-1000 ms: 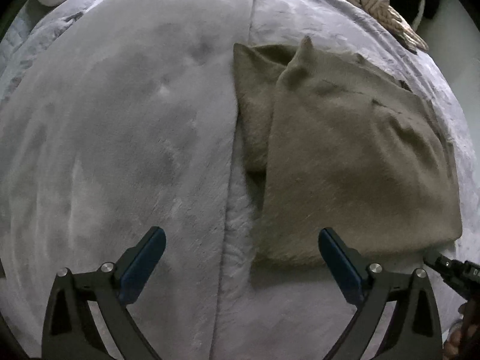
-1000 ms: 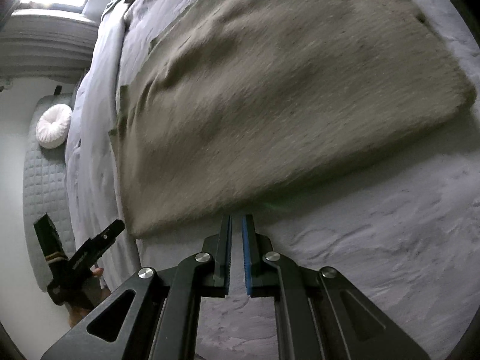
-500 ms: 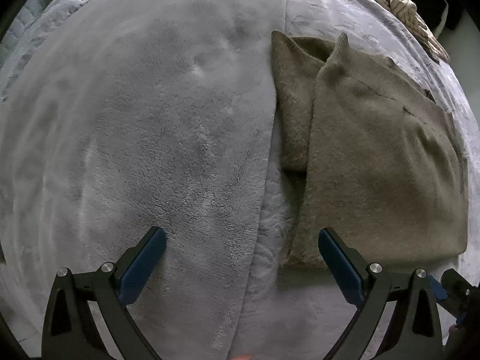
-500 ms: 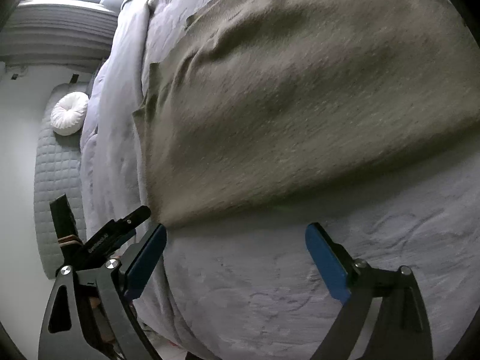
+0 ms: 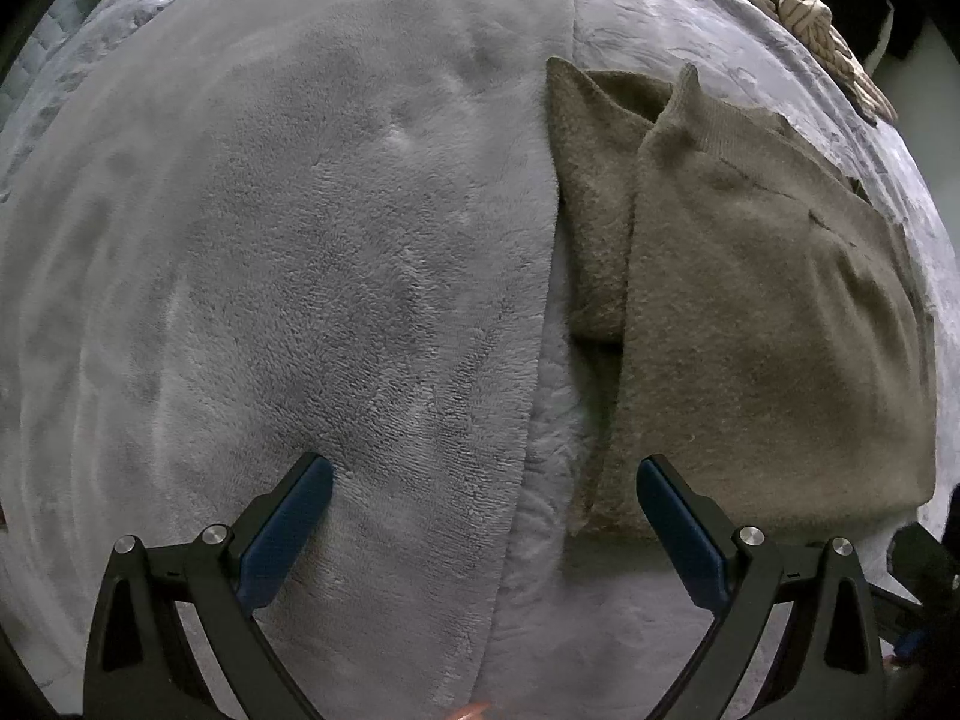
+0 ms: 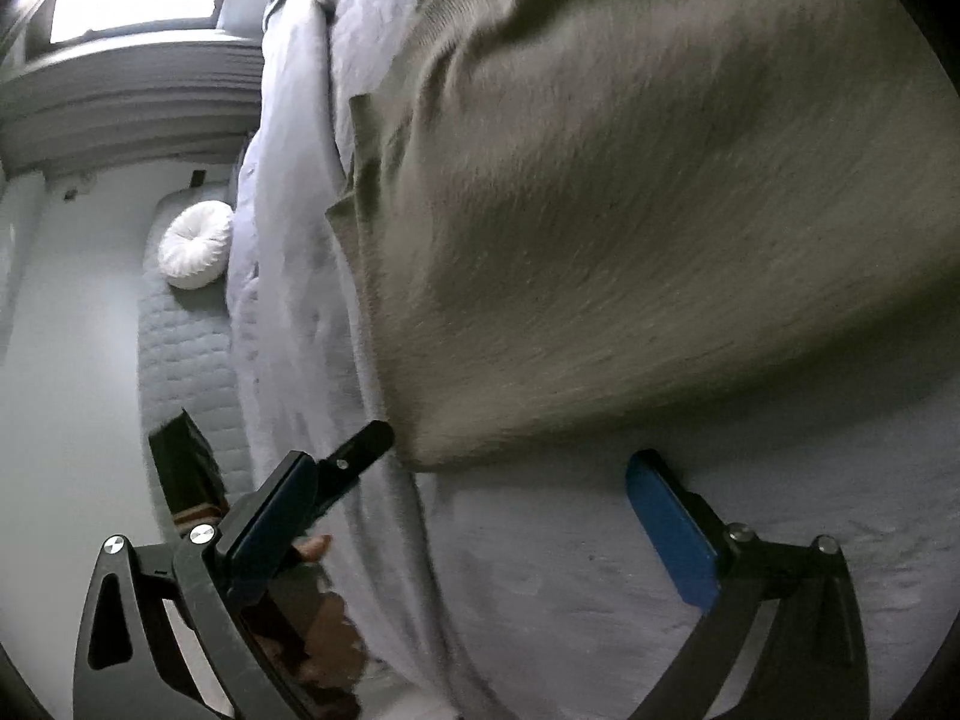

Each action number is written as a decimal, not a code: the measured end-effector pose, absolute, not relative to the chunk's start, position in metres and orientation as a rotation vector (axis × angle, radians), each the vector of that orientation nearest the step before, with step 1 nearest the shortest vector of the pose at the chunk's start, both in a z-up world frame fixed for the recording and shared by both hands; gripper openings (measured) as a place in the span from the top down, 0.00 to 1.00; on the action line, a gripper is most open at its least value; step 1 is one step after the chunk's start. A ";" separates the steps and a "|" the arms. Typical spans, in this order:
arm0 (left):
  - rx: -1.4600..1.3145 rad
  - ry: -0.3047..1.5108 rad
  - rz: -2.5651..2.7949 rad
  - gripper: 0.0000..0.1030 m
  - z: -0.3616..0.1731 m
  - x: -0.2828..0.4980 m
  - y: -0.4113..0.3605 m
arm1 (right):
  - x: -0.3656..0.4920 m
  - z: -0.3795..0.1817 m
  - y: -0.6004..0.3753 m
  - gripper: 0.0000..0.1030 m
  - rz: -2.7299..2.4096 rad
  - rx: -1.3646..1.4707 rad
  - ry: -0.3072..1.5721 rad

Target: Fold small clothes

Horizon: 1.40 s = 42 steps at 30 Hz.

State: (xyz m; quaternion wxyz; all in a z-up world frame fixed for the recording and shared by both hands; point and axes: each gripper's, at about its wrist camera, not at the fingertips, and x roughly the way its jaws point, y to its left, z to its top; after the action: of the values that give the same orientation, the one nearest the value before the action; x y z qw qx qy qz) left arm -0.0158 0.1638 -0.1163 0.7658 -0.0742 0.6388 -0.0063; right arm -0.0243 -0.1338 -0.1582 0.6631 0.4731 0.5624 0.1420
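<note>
- Over the bed, the left wrist view has the left gripper (image 5: 483, 489) with its blue-padded fingers (image 5: 288, 516) spread wide apart and nothing between them.
- Right of a plush grey blanket (image 5: 312, 276) lies the olive knit sweater (image 5: 762, 348), folded flat on the bed sheet (image 5: 654, 6); a narrower folded part shows along its left side, half tucked under the top layer.
- At the lower right edge a dark shape is cut off by the frame and cannot be made out clearly.
- A patterned fabric heap (image 5: 810, 18) at the upper right is only partly in view.
- From the right wrist view, the right gripper (image 6: 474, 489) also has its fingers (image 6: 672, 534) wide apart, holding nothing.
- Just ahead of them sits the sweater's near edge (image 6: 630, 240), its surface smeared by blur and its far side cut off.
- Partly hidden behind the left finger is the other gripper's black tip (image 6: 360, 453).
- A round white cushion (image 6: 195, 243) lies on a quilted surface at the left.
</note>
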 end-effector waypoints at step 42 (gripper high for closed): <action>-0.777 1.336 -0.496 0.01 -0.113 0.043 0.174 | 0.018 -0.133 -0.138 0.91 0.503 1.265 1.032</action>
State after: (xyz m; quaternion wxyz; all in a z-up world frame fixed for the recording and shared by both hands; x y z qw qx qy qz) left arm 0.0433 0.1737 -0.1126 0.6884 -0.3474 0.5970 -0.2215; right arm 0.0178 -0.1378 -0.1331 0.6568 0.5585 0.4554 0.2221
